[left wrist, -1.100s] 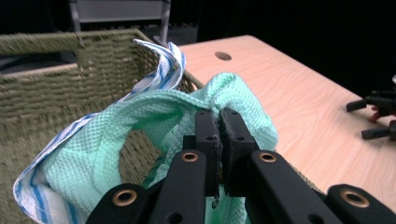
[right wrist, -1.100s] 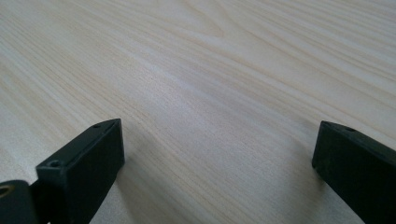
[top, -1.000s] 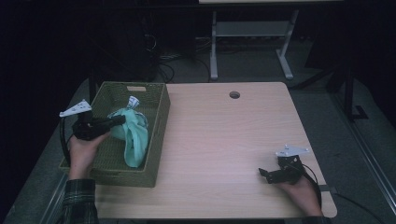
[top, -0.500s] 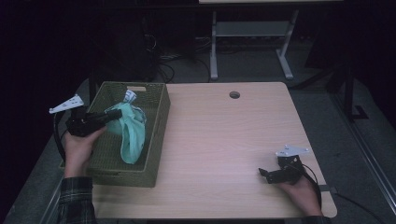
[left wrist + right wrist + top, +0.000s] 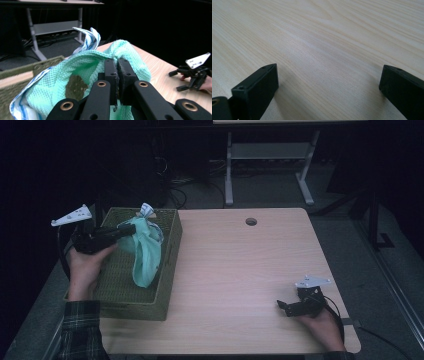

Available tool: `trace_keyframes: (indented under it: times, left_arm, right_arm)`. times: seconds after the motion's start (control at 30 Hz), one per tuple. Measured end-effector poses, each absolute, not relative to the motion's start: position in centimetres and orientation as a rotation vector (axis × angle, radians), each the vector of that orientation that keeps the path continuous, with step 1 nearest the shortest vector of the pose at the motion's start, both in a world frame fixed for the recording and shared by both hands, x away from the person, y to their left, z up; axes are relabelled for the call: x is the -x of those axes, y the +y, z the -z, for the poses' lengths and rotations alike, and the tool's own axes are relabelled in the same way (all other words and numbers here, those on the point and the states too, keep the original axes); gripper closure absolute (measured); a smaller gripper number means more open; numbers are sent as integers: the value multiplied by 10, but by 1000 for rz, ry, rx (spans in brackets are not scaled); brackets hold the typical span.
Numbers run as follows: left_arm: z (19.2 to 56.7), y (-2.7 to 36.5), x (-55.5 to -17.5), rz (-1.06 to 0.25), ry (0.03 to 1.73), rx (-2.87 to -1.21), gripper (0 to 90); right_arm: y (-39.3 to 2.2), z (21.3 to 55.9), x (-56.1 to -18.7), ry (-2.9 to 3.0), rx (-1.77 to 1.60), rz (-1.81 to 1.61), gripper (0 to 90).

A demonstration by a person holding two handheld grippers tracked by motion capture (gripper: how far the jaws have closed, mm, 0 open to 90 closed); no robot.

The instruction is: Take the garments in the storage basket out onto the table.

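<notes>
Mint waffle-weave cloth (image 5: 87, 72) hangs bunched.

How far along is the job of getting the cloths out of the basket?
Done: nothing lies on the table yet. In hand: the left gripper is shut on the green cloth, lifted and hanging over the basket. Left: a blue-striped cloth beside it; the right gripper rests open on the table.

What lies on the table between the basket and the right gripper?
Nothing: in the high view the table is bare wood from the basket across to the right gripper, which rests open near the front right corner.
</notes>
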State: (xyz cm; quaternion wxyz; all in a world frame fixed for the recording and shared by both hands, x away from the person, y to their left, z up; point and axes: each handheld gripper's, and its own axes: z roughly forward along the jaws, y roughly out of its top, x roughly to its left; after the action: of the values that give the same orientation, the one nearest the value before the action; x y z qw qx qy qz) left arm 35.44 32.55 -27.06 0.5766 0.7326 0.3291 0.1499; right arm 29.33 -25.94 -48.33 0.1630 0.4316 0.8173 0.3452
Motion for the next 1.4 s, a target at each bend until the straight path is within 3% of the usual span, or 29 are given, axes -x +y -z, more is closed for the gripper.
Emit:
trace_keyframes:
  times: [0.53,1.4]
  left_arm:
    - [235,286,-358,-358,664,-1737,867]
    - [244,205,-365,-262,545,-1744,867]
  right_arm:
    - [-260,483,-293,2329,-1232,-981,21]
    - [-260,483,-293,2327,-1241,-978,21]
